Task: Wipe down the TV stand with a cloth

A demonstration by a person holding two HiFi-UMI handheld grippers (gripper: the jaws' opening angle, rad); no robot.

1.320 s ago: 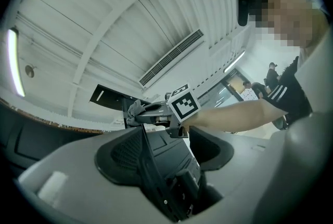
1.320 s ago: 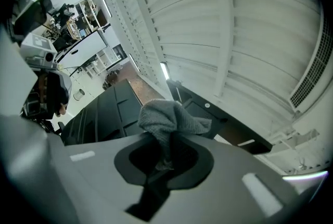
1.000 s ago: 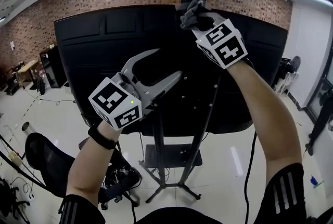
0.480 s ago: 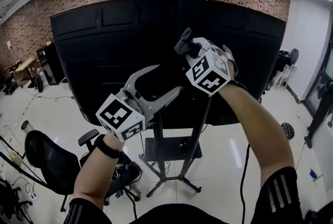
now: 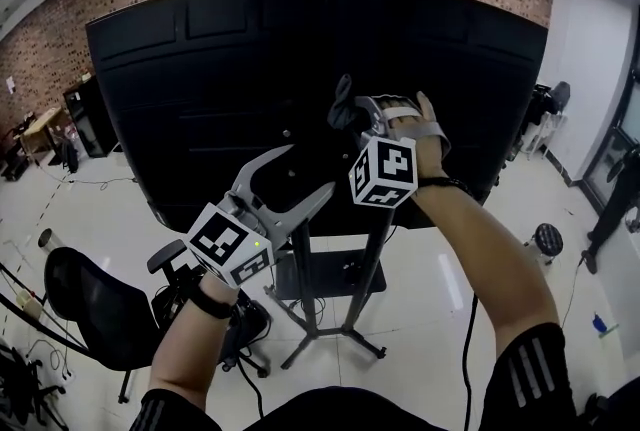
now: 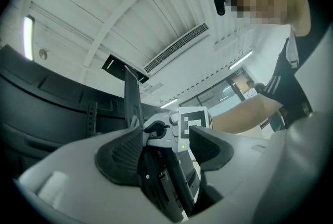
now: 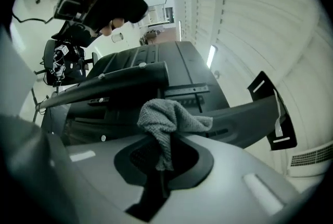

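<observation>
- The grey cloth [image 7: 169, 116] is pinched between the jaws of the right gripper [image 5: 350, 117].
- It sits against the upright column of the TV stand [image 5: 360, 29], about halfway up, behind the black TV [image 5: 200, 89].
- I'd say the wiping is mid-column. The lower post, shelf [image 5: 325, 276] and feet look still to do, and no frame shows what is clean.
- The left gripper [image 5: 298, 174] hangs low and left with its jaws spread and nothing between them.
- 1 office chair [image 5: 90, 309] stands off to the left.

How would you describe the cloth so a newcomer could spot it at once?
Find the big black TV back, then its central upright post. By that post, the right gripper pinches a small grey knitted cloth, the only soft thing there.
</observation>
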